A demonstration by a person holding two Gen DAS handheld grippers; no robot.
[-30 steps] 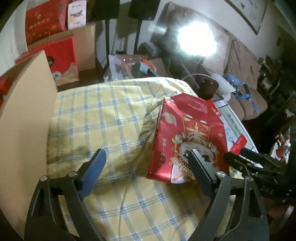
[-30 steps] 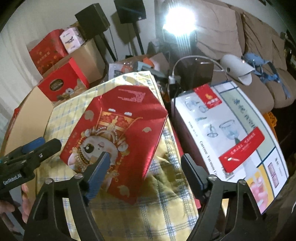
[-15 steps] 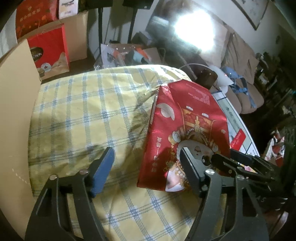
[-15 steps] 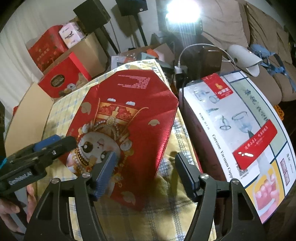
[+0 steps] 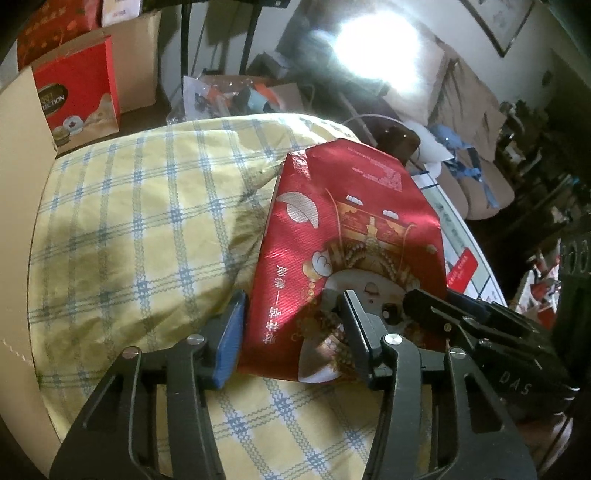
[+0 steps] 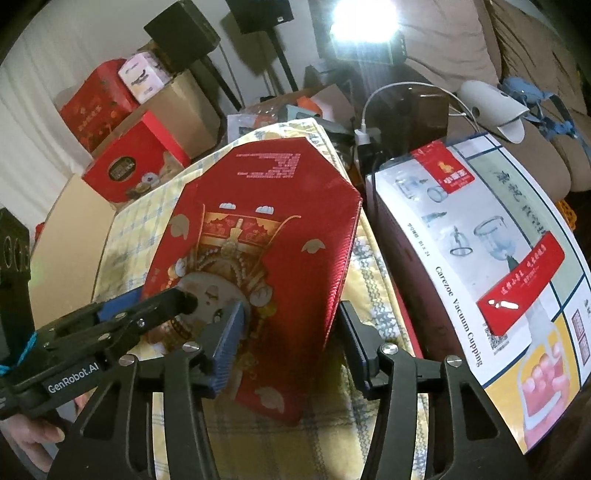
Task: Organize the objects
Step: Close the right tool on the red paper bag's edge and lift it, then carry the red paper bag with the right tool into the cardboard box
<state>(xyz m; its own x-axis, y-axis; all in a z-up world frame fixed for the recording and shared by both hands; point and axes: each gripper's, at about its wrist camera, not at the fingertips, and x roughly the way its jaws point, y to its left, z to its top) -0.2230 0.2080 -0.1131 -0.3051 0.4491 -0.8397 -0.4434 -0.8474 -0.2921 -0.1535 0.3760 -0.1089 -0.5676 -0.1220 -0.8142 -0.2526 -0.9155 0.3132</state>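
A red gift box (image 5: 343, 236) with a gold opera-face print lies tilted on the yellow checked cloth (image 5: 129, 229); it also shows in the right wrist view (image 6: 266, 229). My left gripper (image 5: 291, 332) has its jaws around the box's near left corner, one finger at its side, one on its top face. My right gripper (image 6: 291, 332) has its jaws around the box's near right edge. Both still show small gaps. Each gripper appears in the other's view.
A white vacuum-cupping box (image 6: 491, 236) lies right of the red box. A cardboard panel (image 5: 18, 184) stands at the left. Red gift boxes (image 5: 77, 96) and brown cartons sit behind. A bright lamp (image 6: 364, 18), sofa and clutter fill the back.
Both grippers moved forward onto the red box and their jaws narrowed around its near corners. The box looks raised at the right side.
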